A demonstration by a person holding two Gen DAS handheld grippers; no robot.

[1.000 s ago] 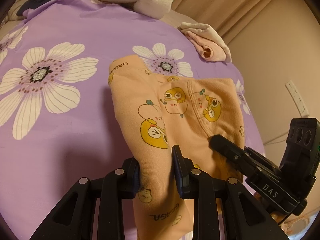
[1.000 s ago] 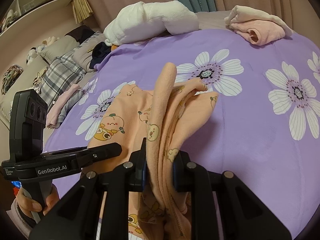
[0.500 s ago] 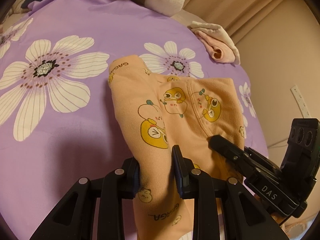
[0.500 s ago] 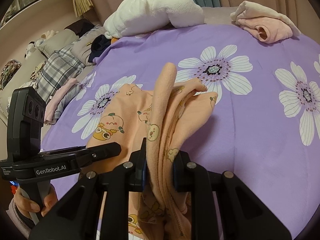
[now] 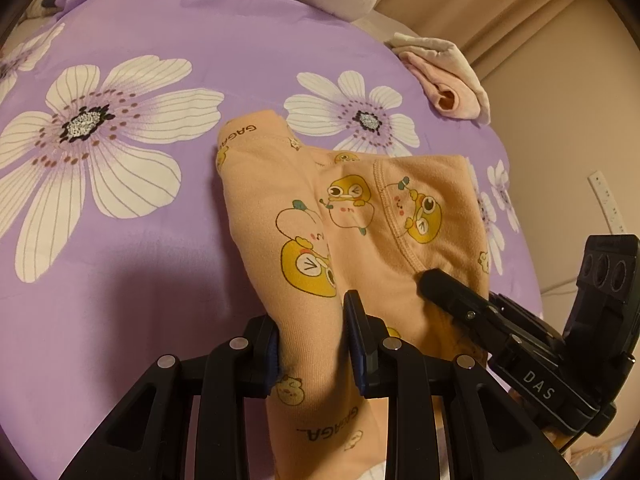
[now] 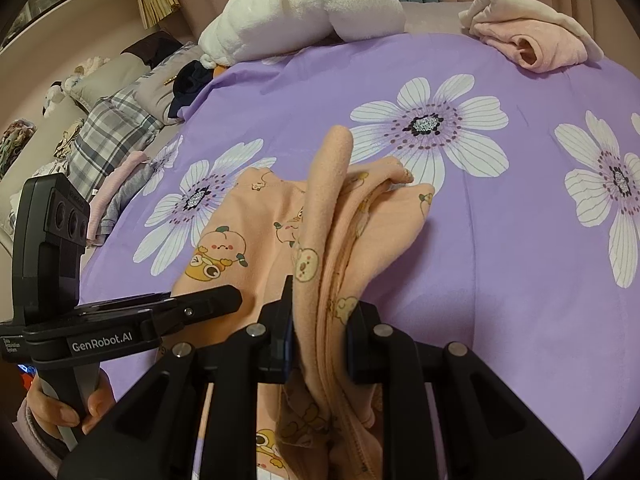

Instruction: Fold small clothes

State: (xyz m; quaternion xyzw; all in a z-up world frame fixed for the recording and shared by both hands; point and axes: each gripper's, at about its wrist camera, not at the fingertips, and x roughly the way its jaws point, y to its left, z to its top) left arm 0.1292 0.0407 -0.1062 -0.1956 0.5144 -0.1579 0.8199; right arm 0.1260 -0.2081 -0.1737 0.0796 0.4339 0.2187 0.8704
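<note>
Purple floral bedsheet (image 6: 500, 280). White plush towel roll (image 6: 304, 12) at far edge, pink folded garment (image 6: 540, 46) far right, plaid cloth (image 6: 108, 132) far left.

left gripper (image 5: 310, 332): matte black, two angular fingers, blue pads on the inner faces, round silver screws along the linkage
right gripper (image 6: 318, 320): same build, black fingers, blue pad edge, silver screws
side markings: white "GenRobot.AI" on left unit, "DAS" on right unit
camera block: black box behind each set of fingers, three round lenses
hand (image 6: 70, 404): pale pink-grey sleeve cuff at wrist
</note>
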